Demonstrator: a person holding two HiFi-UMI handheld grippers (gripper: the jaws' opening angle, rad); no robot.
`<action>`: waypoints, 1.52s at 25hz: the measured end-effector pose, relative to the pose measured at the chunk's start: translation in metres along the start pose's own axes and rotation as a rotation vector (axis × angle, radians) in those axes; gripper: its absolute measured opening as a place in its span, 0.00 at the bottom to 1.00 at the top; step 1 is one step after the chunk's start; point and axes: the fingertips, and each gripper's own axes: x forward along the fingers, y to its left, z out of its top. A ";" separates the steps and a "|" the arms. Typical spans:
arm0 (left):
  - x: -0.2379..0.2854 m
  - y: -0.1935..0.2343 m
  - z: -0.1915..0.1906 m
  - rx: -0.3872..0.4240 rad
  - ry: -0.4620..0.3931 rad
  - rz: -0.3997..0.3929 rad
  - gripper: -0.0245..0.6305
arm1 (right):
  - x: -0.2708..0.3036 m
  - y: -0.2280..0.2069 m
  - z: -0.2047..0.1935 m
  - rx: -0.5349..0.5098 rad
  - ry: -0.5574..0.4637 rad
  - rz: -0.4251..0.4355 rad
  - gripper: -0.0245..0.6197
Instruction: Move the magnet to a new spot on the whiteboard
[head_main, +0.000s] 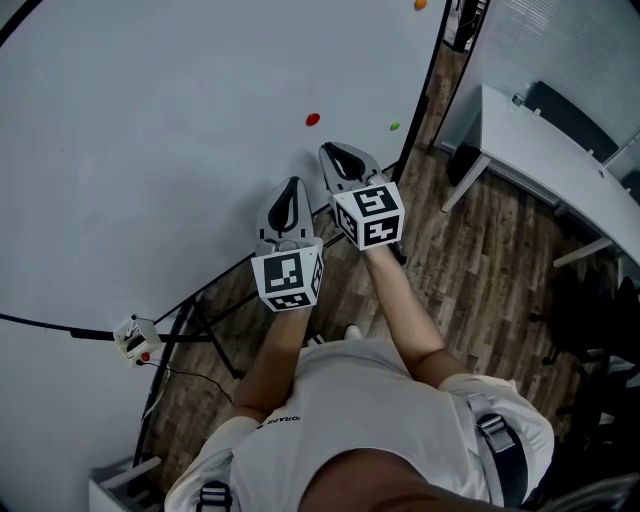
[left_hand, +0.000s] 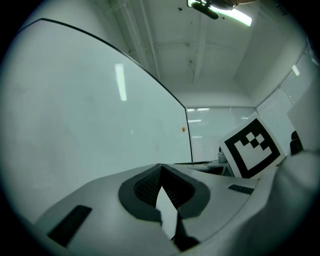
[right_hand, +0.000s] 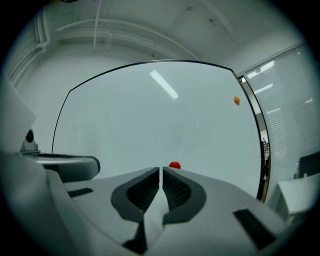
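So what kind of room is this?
Likely an office or meeting room: a big whiteboard with a red magnet, a white desk, and ceiling strip lights.

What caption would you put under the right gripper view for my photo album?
Shut, empty right gripper aimed at a red magnet on the whiteboard; an orange magnet sits higher right.

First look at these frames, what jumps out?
A big whiteboard fills most of the head view, with a red magnet, a green magnet and an orange magnet dotted near its right edge. The left tongs and right tongs are both shut and empty in front of it, the right tongs aimed at the red magnet.
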 end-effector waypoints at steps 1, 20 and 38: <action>0.001 0.000 0.001 0.001 -0.001 0.000 0.04 | 0.003 -0.001 0.000 0.000 0.002 0.002 0.06; 0.008 0.013 0.006 0.009 -0.014 0.007 0.04 | 0.038 -0.011 -0.006 0.036 0.031 0.018 0.13; 0.005 0.018 0.006 -0.002 -0.023 0.005 0.04 | 0.061 -0.020 -0.006 0.060 0.028 0.005 0.19</action>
